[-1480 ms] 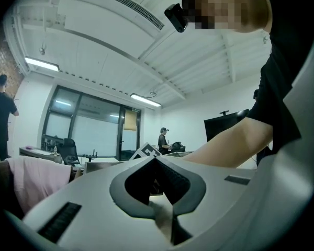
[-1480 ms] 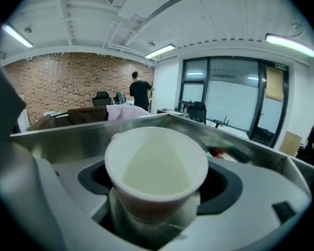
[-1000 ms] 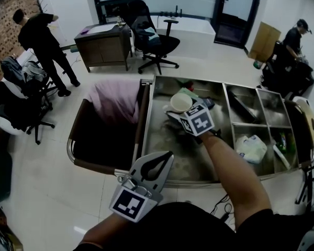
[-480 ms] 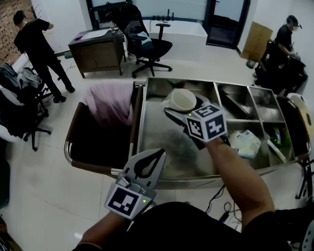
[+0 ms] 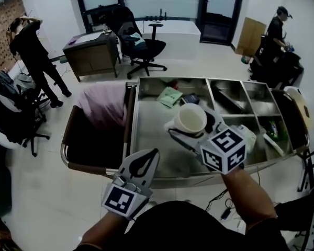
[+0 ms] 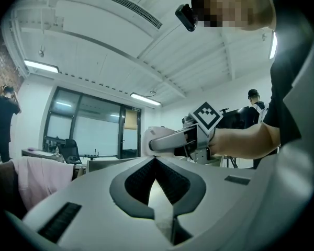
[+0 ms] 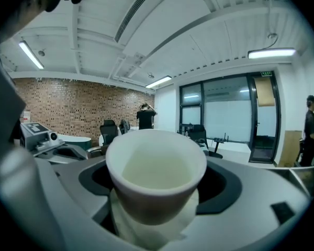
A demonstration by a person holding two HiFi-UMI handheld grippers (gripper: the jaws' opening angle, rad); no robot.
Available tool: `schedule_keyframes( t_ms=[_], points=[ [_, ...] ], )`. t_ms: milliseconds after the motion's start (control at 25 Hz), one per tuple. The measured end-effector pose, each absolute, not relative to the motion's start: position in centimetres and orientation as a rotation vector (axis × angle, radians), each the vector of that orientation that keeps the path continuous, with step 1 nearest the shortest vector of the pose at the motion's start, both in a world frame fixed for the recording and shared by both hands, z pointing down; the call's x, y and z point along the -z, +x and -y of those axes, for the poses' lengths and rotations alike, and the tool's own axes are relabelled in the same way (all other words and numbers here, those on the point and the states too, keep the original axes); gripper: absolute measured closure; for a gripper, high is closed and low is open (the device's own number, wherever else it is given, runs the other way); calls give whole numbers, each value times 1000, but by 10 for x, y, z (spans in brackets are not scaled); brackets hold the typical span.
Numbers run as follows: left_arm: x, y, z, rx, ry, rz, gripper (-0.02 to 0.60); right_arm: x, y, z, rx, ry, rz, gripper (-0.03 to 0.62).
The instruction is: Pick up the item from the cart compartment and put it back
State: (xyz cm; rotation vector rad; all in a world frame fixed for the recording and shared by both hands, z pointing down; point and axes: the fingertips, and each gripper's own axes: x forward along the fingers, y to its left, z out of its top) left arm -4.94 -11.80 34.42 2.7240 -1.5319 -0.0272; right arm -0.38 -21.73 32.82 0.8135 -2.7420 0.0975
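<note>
At the centre of the head view, the right tool point(image 5: 190, 133) is clamped on a white cup point(image 5: 192, 119). It holds the cup mouth up, raised above the large left compartment of the steel cart point(image 5: 146, 145). The left tool point(image 5: 145, 165) hangs at the lower left of the frame, just off the cart's near rim, with its jaws pressed together on nothing. A green packet point(image 5: 170, 95) lies toward the top of that compartment.
</note>
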Motion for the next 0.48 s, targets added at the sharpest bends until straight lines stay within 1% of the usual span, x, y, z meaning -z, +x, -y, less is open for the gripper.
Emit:
schedule_keyframes(
  t_ms=[280, 480],
  points=[
    [-344, -40, 118, 22, 2740, 1517, 581, -310, 25, 186, -81, 847, 2769, 125],
    [-343, -36, 116, 36, 2739, 1501, 581, -316, 46, 156, -79, 867, 2755, 125]
  ],
)
